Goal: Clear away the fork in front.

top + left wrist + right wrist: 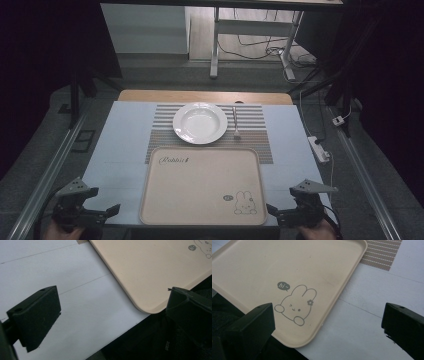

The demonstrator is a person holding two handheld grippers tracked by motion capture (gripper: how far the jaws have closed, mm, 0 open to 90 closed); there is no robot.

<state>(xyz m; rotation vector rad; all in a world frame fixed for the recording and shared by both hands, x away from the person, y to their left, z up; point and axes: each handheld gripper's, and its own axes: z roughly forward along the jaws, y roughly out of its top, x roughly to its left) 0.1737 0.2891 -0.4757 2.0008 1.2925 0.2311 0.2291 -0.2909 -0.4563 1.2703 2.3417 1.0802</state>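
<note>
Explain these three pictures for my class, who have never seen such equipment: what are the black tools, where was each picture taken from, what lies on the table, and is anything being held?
No machine works here: a person holds a hand tool with two black jaws in each hand. The high view looks down from above the person's side of the table, with the left gripper and the right gripper at the near corners. The other two pictures come from small cameras riding on those tools, looking along their jaws.

On the white table lies a beige tray printed with a rabbit. Behind it a striped placemat carries a white plate, with a fork to the right of the plate.

Both pairs of jaws stand wide open, with nothing gripped. Each tool points toward a near corner of the tray.
</note>
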